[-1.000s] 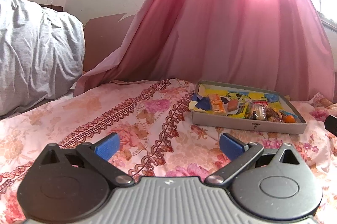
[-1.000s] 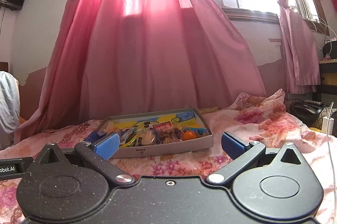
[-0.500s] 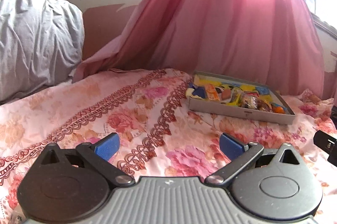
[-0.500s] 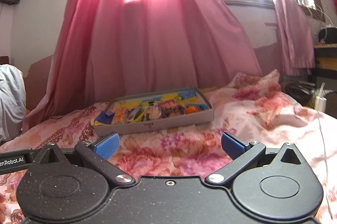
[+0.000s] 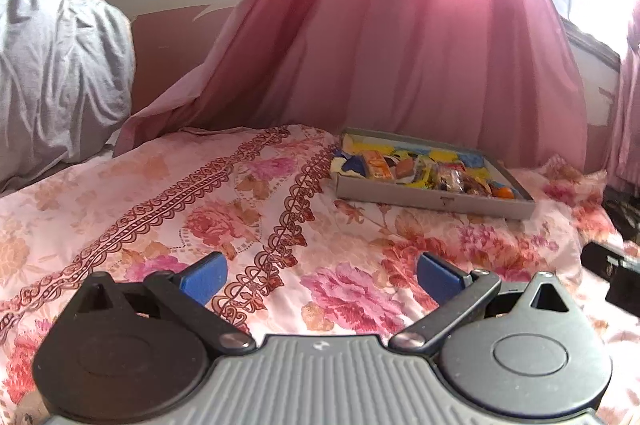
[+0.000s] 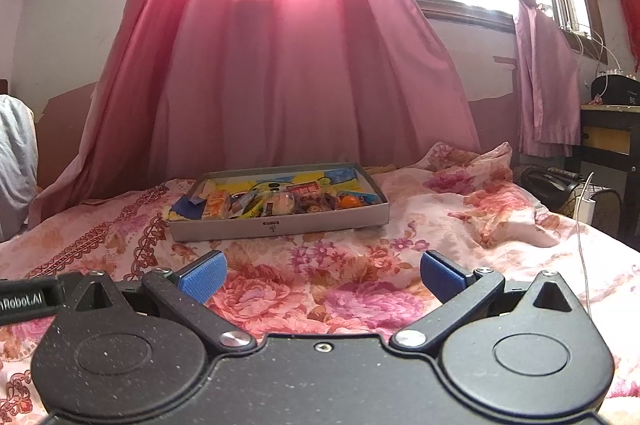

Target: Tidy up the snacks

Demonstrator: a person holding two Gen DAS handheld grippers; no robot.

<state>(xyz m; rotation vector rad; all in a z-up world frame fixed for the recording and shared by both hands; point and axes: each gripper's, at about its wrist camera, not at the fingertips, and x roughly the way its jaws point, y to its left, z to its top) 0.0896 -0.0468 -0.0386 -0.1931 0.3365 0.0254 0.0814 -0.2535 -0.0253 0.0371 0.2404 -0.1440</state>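
Note:
A shallow grey cardboard box (image 6: 280, 225) holding several wrapped snacks (image 6: 280, 203) lies on the floral bedspread, straight ahead in the right wrist view. The left wrist view shows the same box (image 5: 432, 199) farther off to the upper right. My right gripper (image 6: 322, 275) hovers open over the bedspread, well short of the box, nothing between its blue pads. My left gripper (image 5: 322, 275) is open too, above the pink flowers, with empty fingers. A black edge of the right gripper body (image 5: 616, 277) shows at the right border of the left wrist view.
A pink curtain (image 6: 280, 65) hangs just behind the box. A grey pillow (image 5: 60, 73) rises at the left. The bedspread (image 5: 240, 209) stretches between grippers and box. At the right stand a dark side table (image 6: 608, 133), a black bag (image 6: 552, 185) and a white cable (image 6: 584, 209).
Both grippers have pulled back from the box and risen, so it looks smaller and farther away. Their fingers stayed open and empty.

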